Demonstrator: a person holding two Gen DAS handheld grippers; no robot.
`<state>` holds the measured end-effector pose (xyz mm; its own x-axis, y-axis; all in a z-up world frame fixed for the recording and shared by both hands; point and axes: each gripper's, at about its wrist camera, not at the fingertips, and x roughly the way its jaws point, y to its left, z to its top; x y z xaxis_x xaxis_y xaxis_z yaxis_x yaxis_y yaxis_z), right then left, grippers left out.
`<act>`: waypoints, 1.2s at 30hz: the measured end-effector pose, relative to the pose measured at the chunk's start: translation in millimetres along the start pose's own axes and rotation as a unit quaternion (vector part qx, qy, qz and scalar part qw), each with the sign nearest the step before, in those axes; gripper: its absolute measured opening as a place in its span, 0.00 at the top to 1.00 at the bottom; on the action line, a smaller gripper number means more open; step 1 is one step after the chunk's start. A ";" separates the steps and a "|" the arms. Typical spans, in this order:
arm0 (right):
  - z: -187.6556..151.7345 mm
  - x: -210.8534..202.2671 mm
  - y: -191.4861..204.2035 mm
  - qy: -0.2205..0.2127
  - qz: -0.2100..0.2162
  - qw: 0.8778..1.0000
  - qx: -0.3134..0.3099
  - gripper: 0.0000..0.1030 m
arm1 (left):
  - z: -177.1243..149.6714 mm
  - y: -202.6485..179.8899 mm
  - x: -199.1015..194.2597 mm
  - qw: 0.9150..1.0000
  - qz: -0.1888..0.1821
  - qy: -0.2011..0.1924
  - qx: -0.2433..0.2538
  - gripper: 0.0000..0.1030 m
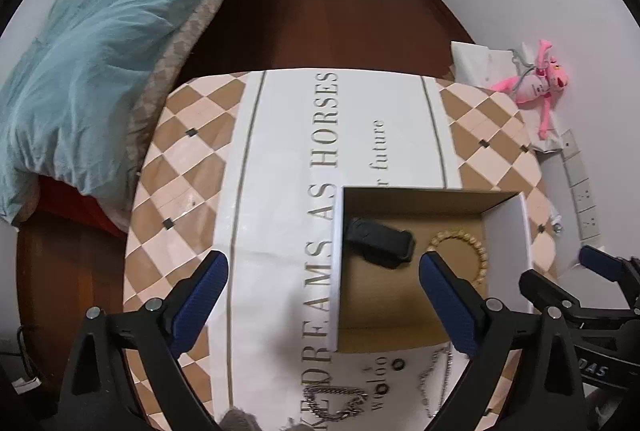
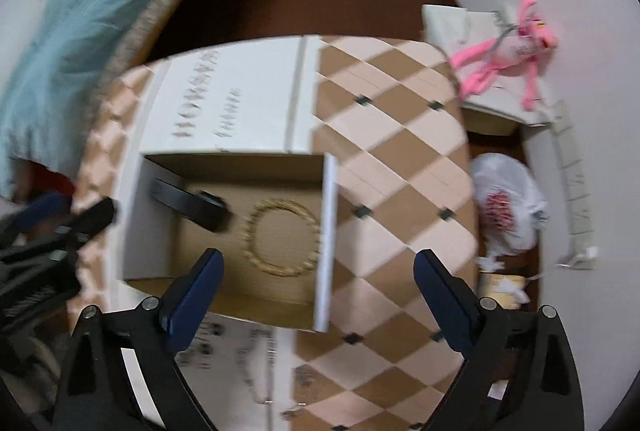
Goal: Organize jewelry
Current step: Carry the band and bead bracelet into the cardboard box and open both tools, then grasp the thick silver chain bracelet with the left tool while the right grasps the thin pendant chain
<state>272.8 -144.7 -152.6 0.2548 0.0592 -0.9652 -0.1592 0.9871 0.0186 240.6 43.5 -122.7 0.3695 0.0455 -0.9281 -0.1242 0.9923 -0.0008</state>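
An open cardboard box [image 1: 508, 227] with white walls stands on the checkered table [image 1: 180, 171]. Inside lie a black strap-like piece [image 1: 378, 243] and a golden beaded bracelet [image 1: 452, 233]. In front of the box, a silver chain [image 1: 434, 379], a second chain [image 1: 340, 407] and a small dark ring [image 1: 398, 364] lie on the white cloth strip. My left gripper [image 1: 324, 263] hangs open over the box's left wall, empty. My right gripper [image 2: 320, 257] is open and empty above the box's [image 2: 330, 231] right wall, close to the bracelet [image 2: 246, 239] and the black piece [image 2: 188, 205].
A bed with a teal blanket [image 1: 100, 43] runs along the left. A pink plush toy [image 2: 500, 59], a white plastic bag [image 2: 508, 207] and a power strip [image 1: 580, 187] lie by the right wall. Dark wooden floor [image 1: 320, 11] leads to a door.
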 end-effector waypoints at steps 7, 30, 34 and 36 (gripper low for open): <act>-17.2 10.3 -2.3 0.001 -0.020 1.000 0.009 0.03 | -18.0 -2.2 1.9 1.000 0.017 -0.007 0.009 0.05; -68.1 -95.5 4.7 -0.109 -0.027 0.993 0.025 0.03 | -62.3 9.5 -100.8 0.994 0.039 -0.100 -0.011 0.05; -81.5 -113.8 7.7 -0.122 -0.014 0.992 0.028 0.03 | -72.3 13.4 -119.5 0.992 0.037 -0.116 -0.016 0.05; -89.4 -117.9 8.7 -0.122 -0.007 0.992 0.030 0.03 | -78.2 16.2 -124.1 0.992 0.041 -0.120 -0.020 0.05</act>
<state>156.0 -156.4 -61.9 0.4807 0.0718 -0.8739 -0.0980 0.9948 0.0278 120.7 44.8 -36.6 0.5644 0.1559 -0.8107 -0.1966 0.9791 0.0514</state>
